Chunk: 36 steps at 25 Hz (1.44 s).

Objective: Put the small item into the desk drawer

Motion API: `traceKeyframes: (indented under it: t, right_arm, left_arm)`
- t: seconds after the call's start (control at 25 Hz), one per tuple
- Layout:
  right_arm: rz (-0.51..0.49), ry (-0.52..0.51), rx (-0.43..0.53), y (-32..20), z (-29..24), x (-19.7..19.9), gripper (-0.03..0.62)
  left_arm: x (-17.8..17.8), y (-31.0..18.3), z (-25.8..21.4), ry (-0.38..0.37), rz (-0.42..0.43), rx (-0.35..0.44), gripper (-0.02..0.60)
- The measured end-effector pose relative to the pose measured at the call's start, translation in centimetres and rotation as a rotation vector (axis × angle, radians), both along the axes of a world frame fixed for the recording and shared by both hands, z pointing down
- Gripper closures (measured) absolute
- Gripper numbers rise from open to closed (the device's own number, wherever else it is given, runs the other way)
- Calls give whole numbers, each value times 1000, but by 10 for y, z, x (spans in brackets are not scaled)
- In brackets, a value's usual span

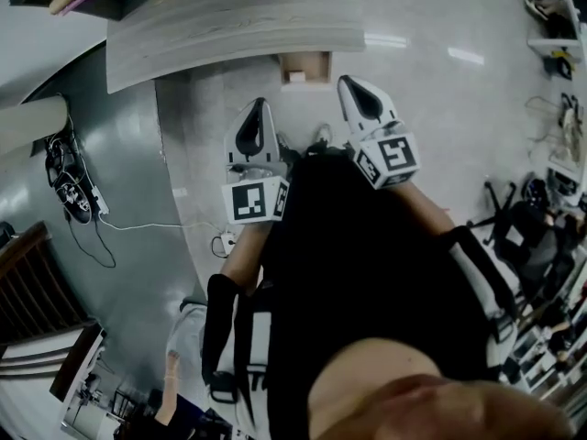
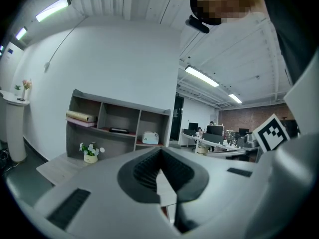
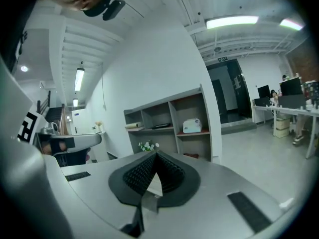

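I stand in front of a light wood-grain desk (image 1: 238,26) and hold both grippers level at my waist, pointing toward it. In the head view the left gripper (image 1: 260,106) and the right gripper (image 1: 348,82) hover over the floor just short of the desk's near edge. Both are shut with nothing between their pads, as the left gripper (image 2: 160,152) and right gripper (image 3: 155,155) views also show. A small brown wooden compartment (image 1: 304,66) sits under the desk edge between the two grippers; I cannot tell if it is the drawer. No small item is visible.
An open shelf unit (image 2: 119,126) stands on the desk's far side, holding a white box-like device (image 2: 149,137). A pot of white flowers (image 2: 90,153) sits on the desk. Cables and a power strip (image 1: 73,195) lie on the floor to my left. More desks and people are far right (image 2: 214,133).
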State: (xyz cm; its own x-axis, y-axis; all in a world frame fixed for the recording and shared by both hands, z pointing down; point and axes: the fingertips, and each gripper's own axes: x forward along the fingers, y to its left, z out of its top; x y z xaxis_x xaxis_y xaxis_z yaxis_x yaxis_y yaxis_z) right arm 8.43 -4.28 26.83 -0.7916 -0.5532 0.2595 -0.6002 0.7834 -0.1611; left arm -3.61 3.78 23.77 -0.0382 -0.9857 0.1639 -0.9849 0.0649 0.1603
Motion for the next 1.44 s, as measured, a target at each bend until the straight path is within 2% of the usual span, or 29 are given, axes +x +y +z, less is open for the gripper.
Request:
traceKeyframes:
  t: [0.32, 0.48, 0.8, 1.44]
  right_arm:
    - [-22, -12, 39, 36, -12, -5, 594]
    - [2, -14, 29, 35, -11, -6, 595]
    - [28, -13, 29, 34, -11, -9, 595]
    - [2, 0, 33, 38, -6, -12, 595]
  left_arm:
    - [-13, 8, 3, -2, 7, 16, 592]
    - [-16, 9, 9, -11, 30, 0, 592]
    - [-20, 2, -1, 33, 23, 46, 592]
    - [-17, 1, 0, 32, 37, 49, 592]
